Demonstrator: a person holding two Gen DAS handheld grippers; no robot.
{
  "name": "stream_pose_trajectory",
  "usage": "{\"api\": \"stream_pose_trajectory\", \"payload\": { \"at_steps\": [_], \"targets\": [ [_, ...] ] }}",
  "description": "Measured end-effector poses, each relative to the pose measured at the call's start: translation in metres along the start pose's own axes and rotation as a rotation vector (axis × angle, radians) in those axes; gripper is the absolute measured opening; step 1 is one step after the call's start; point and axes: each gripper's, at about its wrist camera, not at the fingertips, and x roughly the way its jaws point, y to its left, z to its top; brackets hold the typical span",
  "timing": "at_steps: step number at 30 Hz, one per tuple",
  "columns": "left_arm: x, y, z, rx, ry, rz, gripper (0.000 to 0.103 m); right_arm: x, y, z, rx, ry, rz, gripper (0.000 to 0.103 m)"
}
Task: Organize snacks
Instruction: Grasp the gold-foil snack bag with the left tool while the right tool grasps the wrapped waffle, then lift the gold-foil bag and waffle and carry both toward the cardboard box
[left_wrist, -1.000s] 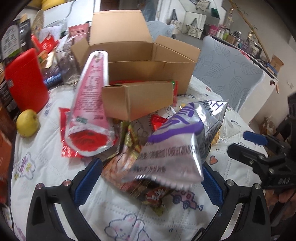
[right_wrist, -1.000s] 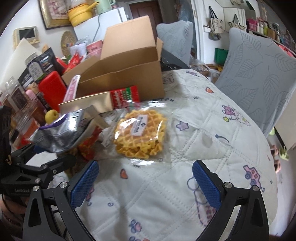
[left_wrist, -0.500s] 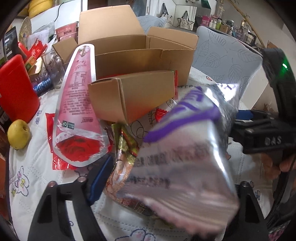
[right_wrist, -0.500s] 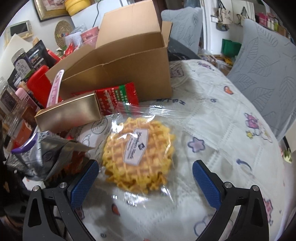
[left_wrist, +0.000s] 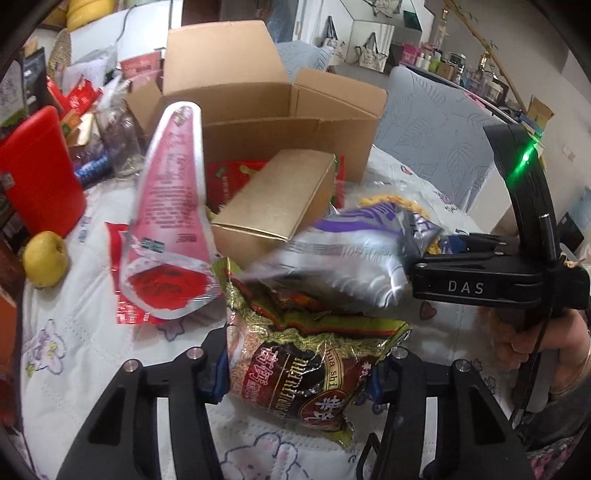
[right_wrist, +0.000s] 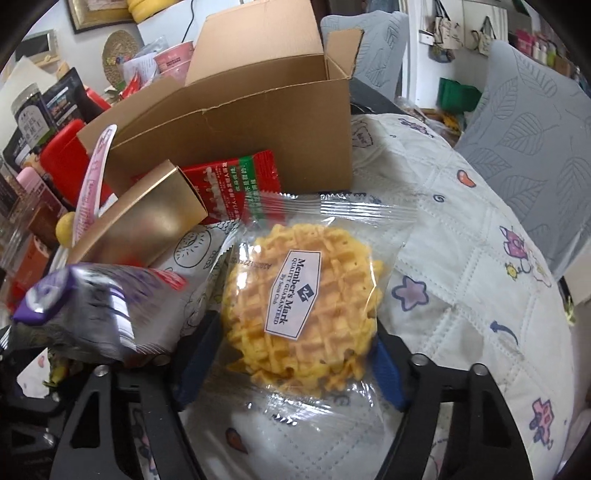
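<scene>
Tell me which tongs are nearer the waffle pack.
Right. The right tongs straddle the waffle pack, their jaws just closing in on it. The left tongs sit off to its left, around a red-and-gold snack bag.

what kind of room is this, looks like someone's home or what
Most likely a lived-in home, probably a dining area: a table under a quilted cartoon-print cloth, fabric-covered chairs beside it, and tote bags hanging on the far wall, with snacks and an open cardboard box on the table.

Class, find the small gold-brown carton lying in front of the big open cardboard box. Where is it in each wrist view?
Left wrist: small carton, centre, above the snack pile.
Right wrist: left of centre, beside the red sachet.
Shared landmark: big open cardboard box directly behind it.
</scene>
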Motion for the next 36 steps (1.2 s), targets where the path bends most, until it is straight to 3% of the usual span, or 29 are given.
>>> {"api": "stream_pose_trajectory", "payload": {
  "at_steps": [10, 20, 36],
  "targets": [
    [-0.024, 0.011, -0.004, -0.091, -0.032, 0.006, 0.053, -0.023, -0.014, -0.019, 0.062, -0.037, 0.016, 0.064],
    [-0.039, 0.010, -0.011, -0.103, -0.065, 0.007, 0.053, -0.059, -0.021, -0.042, 0.094, -0.091, 0.018, 0.063],
    [-0.082, -0.013, -0.016, -0.085, -0.168, -0.004, 0.053, -0.113, 0.005, -0.073, 0.038, -0.161, 0.127, 0.063]
  ]
}}
